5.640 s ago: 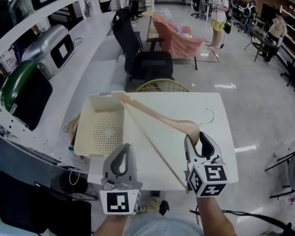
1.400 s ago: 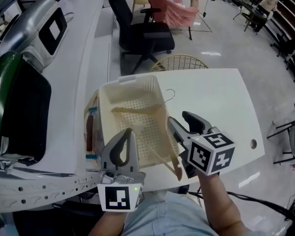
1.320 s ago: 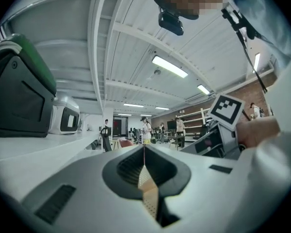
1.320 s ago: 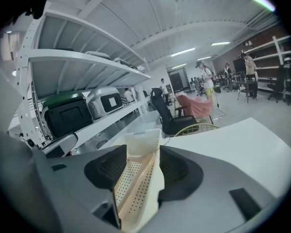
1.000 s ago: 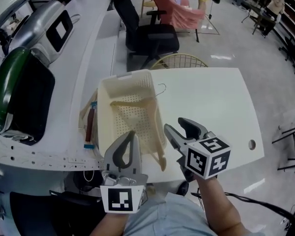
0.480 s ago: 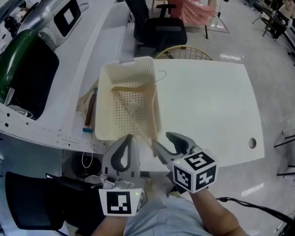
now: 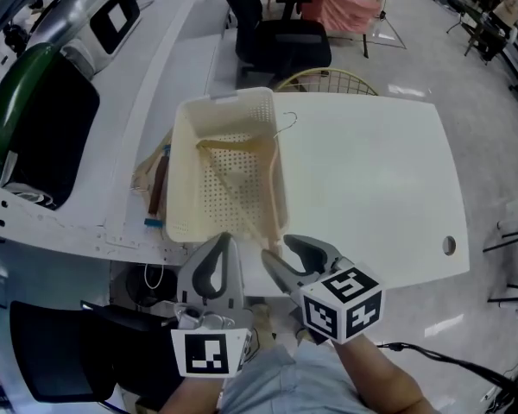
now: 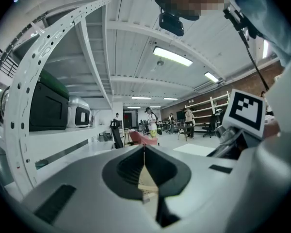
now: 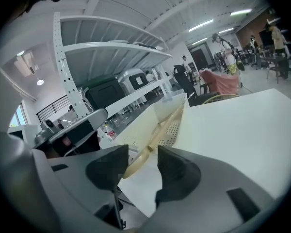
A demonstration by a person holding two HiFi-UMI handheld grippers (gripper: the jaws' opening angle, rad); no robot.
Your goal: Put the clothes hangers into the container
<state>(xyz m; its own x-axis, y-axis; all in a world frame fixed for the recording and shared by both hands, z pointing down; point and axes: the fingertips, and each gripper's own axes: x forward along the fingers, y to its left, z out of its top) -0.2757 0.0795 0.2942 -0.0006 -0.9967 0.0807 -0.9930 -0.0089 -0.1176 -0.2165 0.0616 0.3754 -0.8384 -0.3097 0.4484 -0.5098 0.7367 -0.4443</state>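
Observation:
A cream perforated basket (image 7: 183,171) stands at the table's left side. A wooden hanger (image 7: 227,147) lies slanted in it. Its wire hook (image 7: 287,123) pokes over the right rim, and one arm sticks out over the near rim. My right gripper (image 7: 274,248) is at that arm's end. The tip of the hanger (image 9: 157,132) lies between the jaws, which have just been closing a little but stand apart with a gap beside the wood. My left gripper (image 7: 223,240) hangs beside it at the table's near edge, shut and empty. The basket (image 9: 140,120) also shows ahead of the right gripper (image 9: 139,152).
The white table (image 7: 371,188) has a small hole (image 7: 449,246) near its right edge. A black office chair (image 7: 281,37) and a round wire basket (image 7: 324,83) stand behind it. Green and silver machines (image 7: 34,119) sit on the bench to the left. People stand far off.
Both grippers have drawn back towards the table's near edge. The hanger, earlier on the table in the right gripper, now lies in the basket with only its arm's end by the right jaws.

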